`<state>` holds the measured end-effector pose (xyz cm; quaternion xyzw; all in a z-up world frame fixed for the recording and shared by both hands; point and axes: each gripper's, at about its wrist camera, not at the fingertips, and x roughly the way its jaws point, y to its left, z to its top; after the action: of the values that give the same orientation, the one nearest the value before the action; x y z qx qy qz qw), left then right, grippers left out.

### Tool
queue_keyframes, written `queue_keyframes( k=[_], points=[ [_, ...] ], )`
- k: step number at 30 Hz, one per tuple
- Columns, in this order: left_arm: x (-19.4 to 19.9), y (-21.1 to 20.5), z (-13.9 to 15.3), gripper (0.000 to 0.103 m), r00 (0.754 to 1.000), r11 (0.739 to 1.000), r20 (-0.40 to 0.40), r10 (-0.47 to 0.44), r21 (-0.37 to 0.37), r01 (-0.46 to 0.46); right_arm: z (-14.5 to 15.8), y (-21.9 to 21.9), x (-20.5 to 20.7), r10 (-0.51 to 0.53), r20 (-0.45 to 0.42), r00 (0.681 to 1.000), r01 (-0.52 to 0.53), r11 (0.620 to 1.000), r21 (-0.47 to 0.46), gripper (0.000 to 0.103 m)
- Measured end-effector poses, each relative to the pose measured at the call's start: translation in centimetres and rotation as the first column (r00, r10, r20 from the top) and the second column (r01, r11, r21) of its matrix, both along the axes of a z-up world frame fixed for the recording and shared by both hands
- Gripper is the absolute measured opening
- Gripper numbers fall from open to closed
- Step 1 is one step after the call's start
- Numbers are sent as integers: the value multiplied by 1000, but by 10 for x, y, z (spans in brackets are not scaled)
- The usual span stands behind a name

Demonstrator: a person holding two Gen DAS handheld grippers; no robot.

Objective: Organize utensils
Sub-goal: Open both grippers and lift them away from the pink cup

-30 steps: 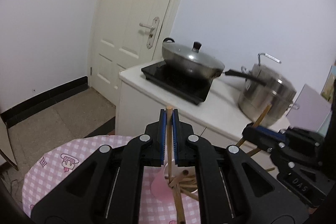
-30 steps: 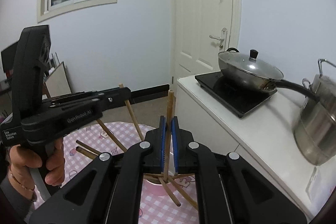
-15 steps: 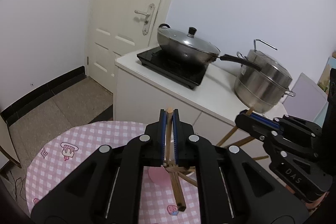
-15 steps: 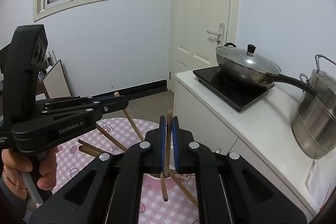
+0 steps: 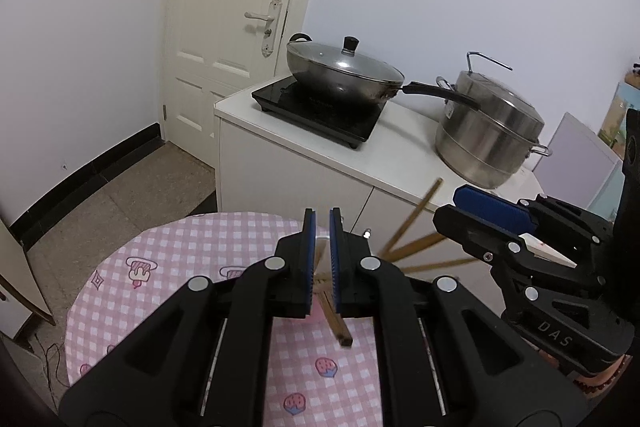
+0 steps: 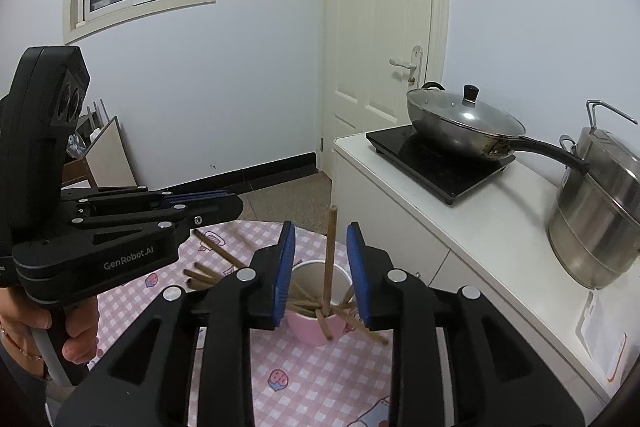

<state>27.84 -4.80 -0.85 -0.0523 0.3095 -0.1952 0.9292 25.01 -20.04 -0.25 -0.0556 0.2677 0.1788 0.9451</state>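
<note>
Along the wall stood a long white table [image 6: 460,227]. It carried a tall stainless steel steamer pot [image 6: 592,227], a grey metal wok with a glass lid [image 6: 460,123] and, under the wok, a flat black induction cooker [image 6: 424,155].

In front of it was a round table with a pink and white checked cloth [image 5: 160,267]. The two black claws with blue pads were held over this cloth.

The left claw [image 5: 322,227], gripped by a hand [image 6: 76,331], had its pads almost together, with only a narrow slit between them. I could not tell whether a stick was pinched there.

The right claw [image 6: 322,233] was opening. Its pads stood apart on both sides of one brown wooden chopstick [image 6: 330,259] and did not touch it.

Below the right claw, on the cloth, stood a small pink paper cup with a white inside [image 6: 344,275]. The chopstick stood nearly upright in this cup. Several other brown wooden chopsticks [image 6: 304,303] were also in the cup, crossing each other and leaning out over its rim to different sides.
</note>
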Motion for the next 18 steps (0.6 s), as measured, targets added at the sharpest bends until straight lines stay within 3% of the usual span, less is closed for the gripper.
queue_keyframes(
  k=[3, 7, 12, 18],
  points=[
    [-10, 1, 1, 11, 1000, 1000, -6, 1, 1, -1, 2, 0, -9, -4, 6, 1000, 4, 1000, 6, 29],
    [-27, 4, 5, 50, 999, 1000, 29, 24, 10, -24, 6, -1, -22, -5, 14, 1000, 5, 1000, 14, 31],
    [-55, 6, 14, 50, 996, 998, 82, 44, 51, -48, 10, -1, -41, -10, 33, 999, 9, 1000, 23, 34],
    [-89, 9, 19, 66, 988, 994, 137, 75, 72, -85, 9, 0, -70, -25, 61, 998, 23, 999, 27, 38]
  ],
)
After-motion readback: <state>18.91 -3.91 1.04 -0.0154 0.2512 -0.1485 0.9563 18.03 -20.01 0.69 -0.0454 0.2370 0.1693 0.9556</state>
